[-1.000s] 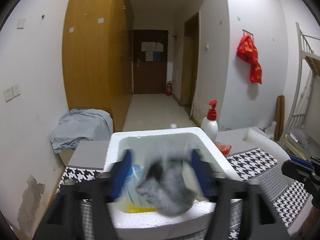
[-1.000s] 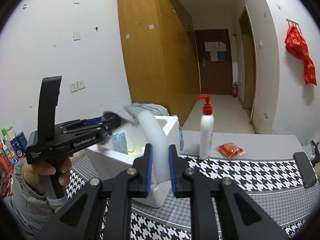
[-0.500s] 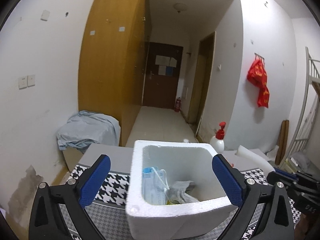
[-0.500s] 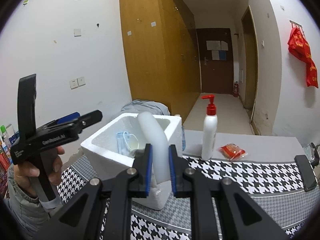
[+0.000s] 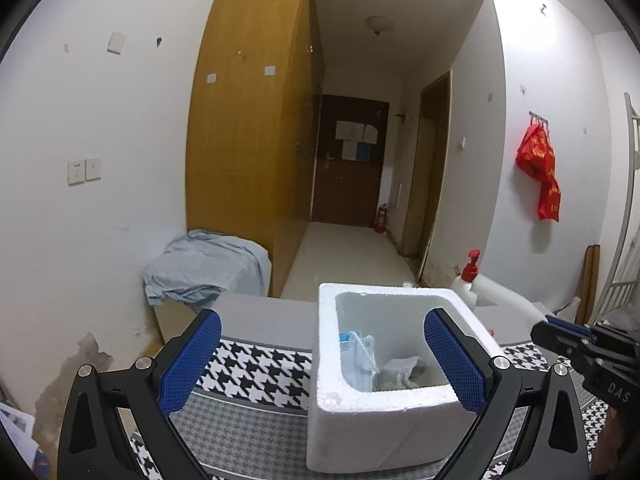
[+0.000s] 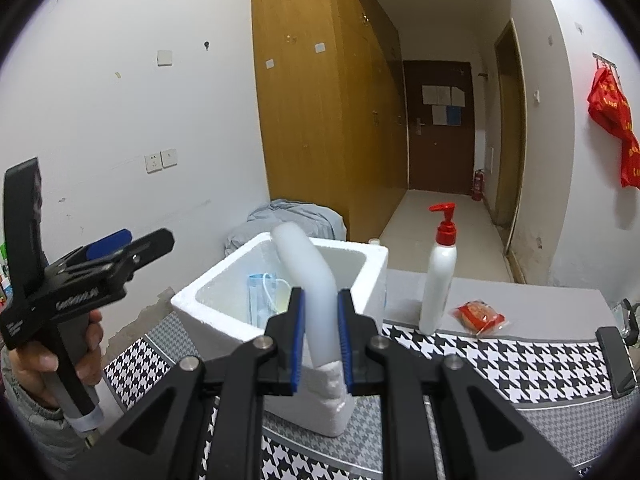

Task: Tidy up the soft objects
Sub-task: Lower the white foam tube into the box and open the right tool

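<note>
A white foam box (image 5: 384,404) stands on the houndstooth table. Inside it lie a grey sock (image 5: 400,372) and a blue face mask (image 5: 354,360). My left gripper (image 5: 320,364) is open and empty, raised in front of the box. It also shows at the left of the right wrist view (image 6: 120,248). My right gripper (image 6: 321,332) is shut on a white foam tube (image 6: 308,280) that curves up over the box (image 6: 224,308). The mask (image 6: 262,296) shows there too.
A white pump bottle with a red top (image 6: 440,276) and a red snack packet (image 6: 478,316) stand right of the box. A grey cloth heap (image 5: 204,264) lies behind the table. A dark phone (image 6: 614,360) lies at the table's right edge.
My left gripper opened and let the grey sock fall into the foam box, then drew back and up. The right gripper kept holding the foam tube.
</note>
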`<state>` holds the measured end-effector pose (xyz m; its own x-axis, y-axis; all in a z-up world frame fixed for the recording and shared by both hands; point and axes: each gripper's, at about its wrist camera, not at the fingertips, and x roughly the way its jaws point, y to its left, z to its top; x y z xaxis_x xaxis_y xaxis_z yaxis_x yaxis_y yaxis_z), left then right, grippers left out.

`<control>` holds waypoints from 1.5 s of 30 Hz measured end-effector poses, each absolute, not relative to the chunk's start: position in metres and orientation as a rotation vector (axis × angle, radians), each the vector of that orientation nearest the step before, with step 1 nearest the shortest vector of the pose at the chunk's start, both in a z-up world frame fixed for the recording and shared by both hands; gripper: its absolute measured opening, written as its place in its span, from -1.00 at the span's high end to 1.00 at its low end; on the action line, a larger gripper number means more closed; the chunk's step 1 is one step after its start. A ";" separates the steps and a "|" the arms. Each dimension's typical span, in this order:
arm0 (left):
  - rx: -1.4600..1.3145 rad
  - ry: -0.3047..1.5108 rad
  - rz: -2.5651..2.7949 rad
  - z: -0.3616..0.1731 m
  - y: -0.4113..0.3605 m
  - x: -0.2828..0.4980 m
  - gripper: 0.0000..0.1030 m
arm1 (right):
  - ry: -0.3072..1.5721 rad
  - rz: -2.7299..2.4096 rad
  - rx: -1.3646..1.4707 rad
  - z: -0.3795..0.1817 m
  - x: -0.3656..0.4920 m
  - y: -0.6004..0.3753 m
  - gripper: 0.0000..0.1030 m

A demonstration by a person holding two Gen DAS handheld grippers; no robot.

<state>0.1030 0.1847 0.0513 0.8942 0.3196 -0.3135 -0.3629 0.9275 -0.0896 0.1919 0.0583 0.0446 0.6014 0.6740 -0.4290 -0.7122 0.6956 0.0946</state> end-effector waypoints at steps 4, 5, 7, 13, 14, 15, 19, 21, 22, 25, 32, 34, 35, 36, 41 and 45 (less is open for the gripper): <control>-0.142 0.300 0.360 0.050 0.186 0.099 -0.98 | 0.456 0.820 -0.099 0.043 0.192 0.066 0.63; -0.140 0.299 0.364 0.050 0.187 0.098 -0.98 | 0.456 0.823 -0.099 0.043 0.192 0.068 0.63; -0.136 0.297 0.365 0.050 0.188 0.096 -0.98 | 0.455 0.830 -0.099 0.043 0.193 0.071 0.63; -0.121 0.285 0.373 0.049 0.191 0.088 -0.98 | 0.469 0.840 -0.107 0.043 0.196 0.085 0.63; -0.117 0.282 0.379 0.049 0.192 0.086 -0.98 | 0.472 0.841 -0.109 0.044 0.197 0.088 0.63; -0.111 0.277 0.385 0.049 0.193 0.085 -0.98 | 0.476 0.843 -0.111 0.044 0.198 0.091 0.63; -0.113 0.276 0.394 0.046 0.199 0.081 -0.98 | 0.492 0.842 -0.124 0.042 0.202 0.103 0.63; -0.118 0.278 0.394 0.044 0.203 0.080 -0.98 | 0.500 0.843 -0.129 0.041 0.204 0.108 0.63; -0.120 0.278 0.394 0.044 0.205 0.080 -0.98 | 0.503 0.841 -0.133 0.041 0.205 0.110 0.63; -0.126 0.280 0.401 0.041 0.211 0.078 -0.98 | 0.508 0.841 -0.144 0.040 0.206 0.116 0.63; -0.109 0.284 0.421 0.039 0.218 0.074 -0.98 | 0.517 0.844 -0.147 0.036 0.206 0.128 0.63; -0.110 0.286 0.419 0.038 0.219 0.073 -0.98 | 0.524 0.841 -0.148 0.035 0.207 0.132 0.63; -0.110 0.288 0.421 0.038 0.221 0.073 -0.98 | 0.528 0.840 -0.145 0.034 0.208 0.133 0.63; -0.110 0.290 0.423 0.037 0.222 0.073 -0.98 | 0.532 0.840 -0.146 0.034 0.208 0.135 0.63; -0.120 0.303 0.428 0.034 0.227 0.072 -0.98 | 0.539 0.839 -0.148 0.031 0.213 0.140 0.63; -0.122 0.309 0.432 0.033 0.229 0.071 -0.98 | 0.547 0.834 -0.162 0.027 0.214 0.146 0.63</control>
<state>0.0711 0.2287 0.0326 0.8623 0.3929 -0.3195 -0.4296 0.9016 -0.0507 0.2139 0.1464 0.0272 0.5438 0.6582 -0.5206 -0.7398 0.6689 0.0730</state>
